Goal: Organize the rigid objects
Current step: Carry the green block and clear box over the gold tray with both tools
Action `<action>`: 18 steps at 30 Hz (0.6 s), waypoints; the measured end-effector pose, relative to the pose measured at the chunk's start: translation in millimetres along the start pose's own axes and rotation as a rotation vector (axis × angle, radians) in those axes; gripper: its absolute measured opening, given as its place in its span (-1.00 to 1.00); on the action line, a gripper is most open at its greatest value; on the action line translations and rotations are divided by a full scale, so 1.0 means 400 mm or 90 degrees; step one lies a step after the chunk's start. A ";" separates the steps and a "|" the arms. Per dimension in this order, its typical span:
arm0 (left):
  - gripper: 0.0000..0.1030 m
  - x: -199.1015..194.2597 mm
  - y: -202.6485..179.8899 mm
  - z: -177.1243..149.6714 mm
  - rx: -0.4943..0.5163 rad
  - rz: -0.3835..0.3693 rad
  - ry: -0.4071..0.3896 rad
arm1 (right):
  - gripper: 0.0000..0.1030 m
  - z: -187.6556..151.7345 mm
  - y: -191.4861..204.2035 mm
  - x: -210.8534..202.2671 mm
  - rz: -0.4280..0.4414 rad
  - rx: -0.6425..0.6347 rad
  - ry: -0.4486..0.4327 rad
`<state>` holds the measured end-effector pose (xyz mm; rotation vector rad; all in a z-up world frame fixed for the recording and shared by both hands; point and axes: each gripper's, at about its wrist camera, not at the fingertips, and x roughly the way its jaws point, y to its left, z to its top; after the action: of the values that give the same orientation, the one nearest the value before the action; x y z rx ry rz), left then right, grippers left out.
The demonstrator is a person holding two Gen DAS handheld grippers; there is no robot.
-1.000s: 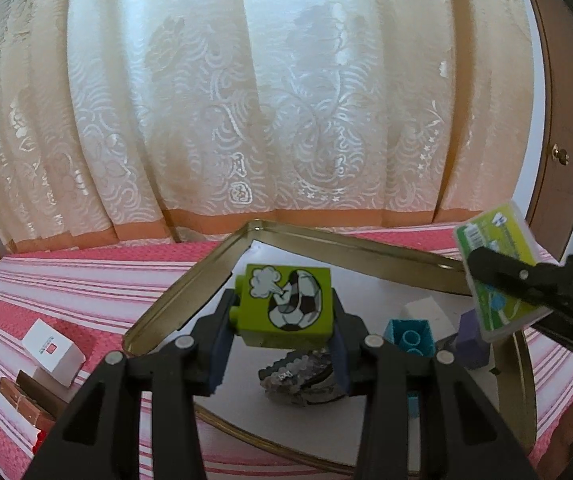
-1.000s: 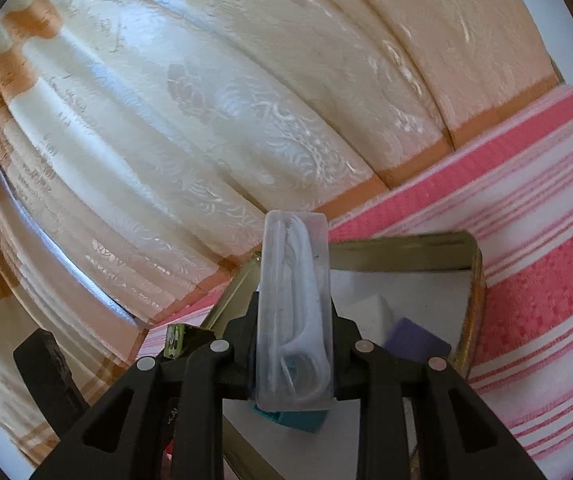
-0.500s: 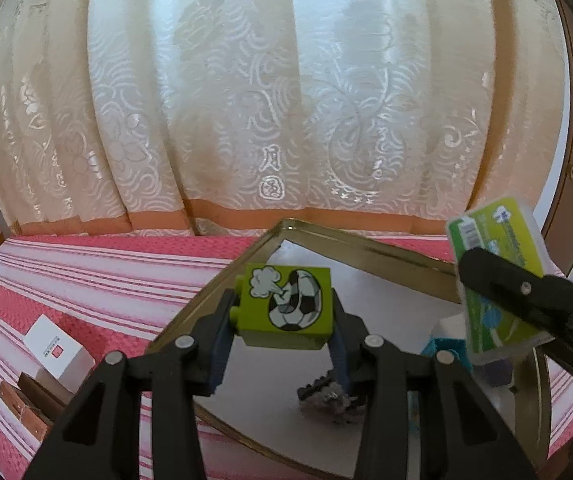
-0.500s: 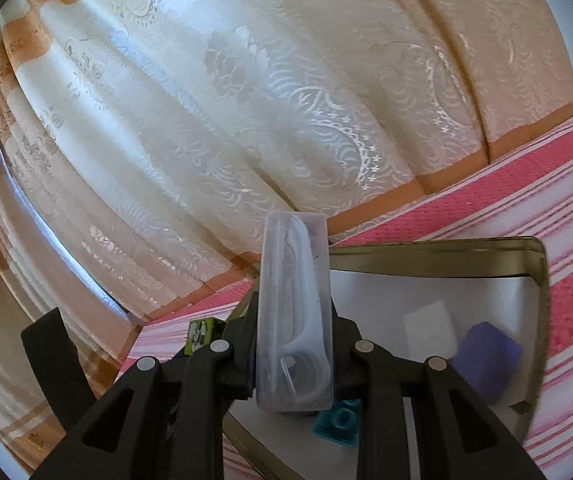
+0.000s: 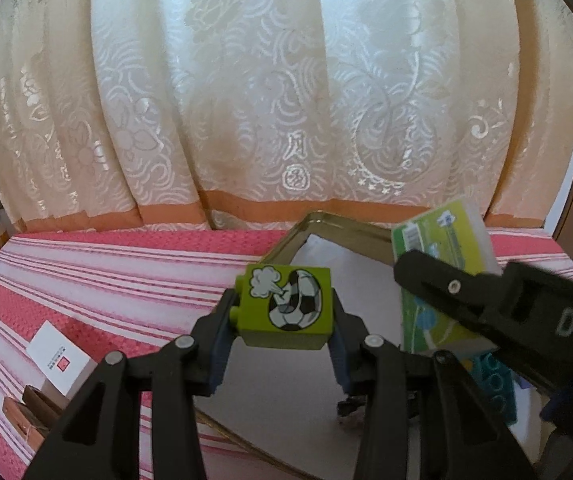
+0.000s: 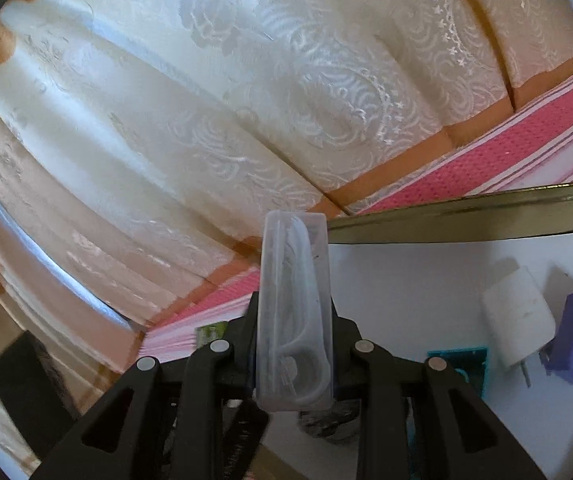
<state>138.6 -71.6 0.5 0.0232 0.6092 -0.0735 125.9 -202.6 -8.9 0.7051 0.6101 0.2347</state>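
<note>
Two grippers are shown loaded above the gold-rimmed tray (image 5: 350, 236). The left gripper (image 5: 285, 350) is clamped part-open on a green football block (image 5: 286, 306); the right gripper (image 6: 294, 356) is closed tight on a clear floss-pick case (image 6: 295, 312). Transport appears under way; next, each piece needs lowering and release onto bare tray floor.

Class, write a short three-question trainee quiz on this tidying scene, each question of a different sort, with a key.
1. True or false: the left tongs hold a green block printed with a football.
2. What do the right tongs grip? A) a clear plastic case B) a spoon C) a sock
3. Name the container under both tongs.

Key: 1 true; 2 A; 3 the gold-rimmed tray.
</note>
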 end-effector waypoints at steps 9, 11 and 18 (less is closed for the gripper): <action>-0.20 0.005 -0.013 0.006 0.014 0.013 0.022 | -0.44 -0.001 -0.017 0.019 0.005 0.021 0.034; -0.20 0.012 -0.011 0.005 0.015 0.017 0.030 | -0.44 -0.002 -0.015 0.021 0.005 0.018 0.036; -0.20 0.021 0.000 0.005 0.005 0.025 0.047 | -0.44 -0.004 0.001 0.035 0.000 -0.002 0.047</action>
<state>146.6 -72.0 -2.9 0.0459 0.6816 -0.0377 136.2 -196.0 -15.9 0.6964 0.6797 0.2617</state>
